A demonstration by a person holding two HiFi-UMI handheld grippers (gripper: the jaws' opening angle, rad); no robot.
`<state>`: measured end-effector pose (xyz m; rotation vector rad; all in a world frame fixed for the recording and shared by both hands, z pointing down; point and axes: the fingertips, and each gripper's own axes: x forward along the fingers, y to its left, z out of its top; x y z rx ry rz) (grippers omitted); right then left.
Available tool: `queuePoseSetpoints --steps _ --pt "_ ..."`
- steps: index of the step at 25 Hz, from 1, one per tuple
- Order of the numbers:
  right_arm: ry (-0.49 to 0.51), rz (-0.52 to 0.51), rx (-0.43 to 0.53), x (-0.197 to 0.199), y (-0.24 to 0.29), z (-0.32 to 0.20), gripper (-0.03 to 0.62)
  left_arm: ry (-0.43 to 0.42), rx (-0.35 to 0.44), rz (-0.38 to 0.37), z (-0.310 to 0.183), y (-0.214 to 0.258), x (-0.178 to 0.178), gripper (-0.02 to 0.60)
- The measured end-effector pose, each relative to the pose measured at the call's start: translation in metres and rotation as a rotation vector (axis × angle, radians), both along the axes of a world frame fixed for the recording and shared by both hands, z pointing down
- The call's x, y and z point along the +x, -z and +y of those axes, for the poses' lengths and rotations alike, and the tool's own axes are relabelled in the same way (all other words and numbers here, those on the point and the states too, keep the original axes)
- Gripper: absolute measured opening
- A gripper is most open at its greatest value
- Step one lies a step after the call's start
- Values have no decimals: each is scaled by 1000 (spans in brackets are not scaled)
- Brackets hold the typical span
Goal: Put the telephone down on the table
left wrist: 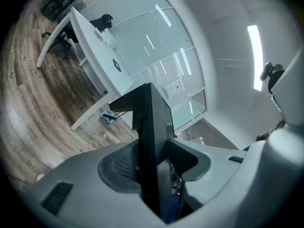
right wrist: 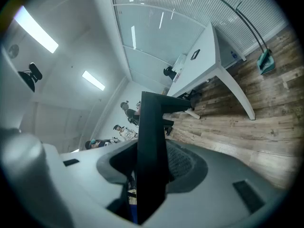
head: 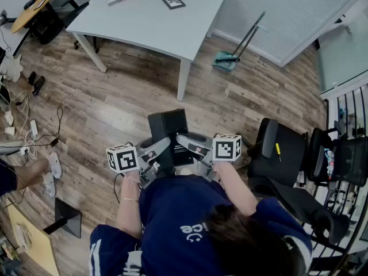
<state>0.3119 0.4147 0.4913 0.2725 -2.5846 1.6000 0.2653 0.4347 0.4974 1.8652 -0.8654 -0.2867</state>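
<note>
Looking down in the head view, I have the phone point(head: 168, 132) pinched between both grippers at the centre of the frame, just ahead of the person's chest and over wood floor point(head: 115, 96). The left gripper point(head: 156, 153) takes its left side and the right gripper point(head: 192, 145) its right. The table point(head: 149, 22) lies at the top of the frame, well apart from the phone, so I judge the set-down not yet begun.

In the left gripper view, the jaws are clamped on the phone point(left wrist: 152, 127), whose dark edge stands upright at centre frame between the ribbed pads point(left wrist: 121, 163). The table point(left wrist: 95, 46) shows at the upper left.

In the right gripper view it is the same. The jaws are closed on the phone point(right wrist: 152, 141), a black slab rising through the middle of the frame, with a pad point(right wrist: 183, 163) pressed to its side. The table point(right wrist: 204, 65) sits at the upper right.

I take the phone for a stiff plastic body with some weight and a smooth casing that could slide on the pads. Holding it on opposite side edges, as now, looks right to me. I cannot tell whether a handset rests loose on it, so I would keep it level and lower it gently.
</note>
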Motion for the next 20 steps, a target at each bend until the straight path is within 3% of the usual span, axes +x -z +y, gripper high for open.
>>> queuePoseSetpoints --steps 12,20 --pt "16 -13 42 -49 2 -14 183 34 27 50 -11 0 -48 193" --pt "-41 -98 46 -74 7 -19 172 -18 37 70 -15 1 -73 192"
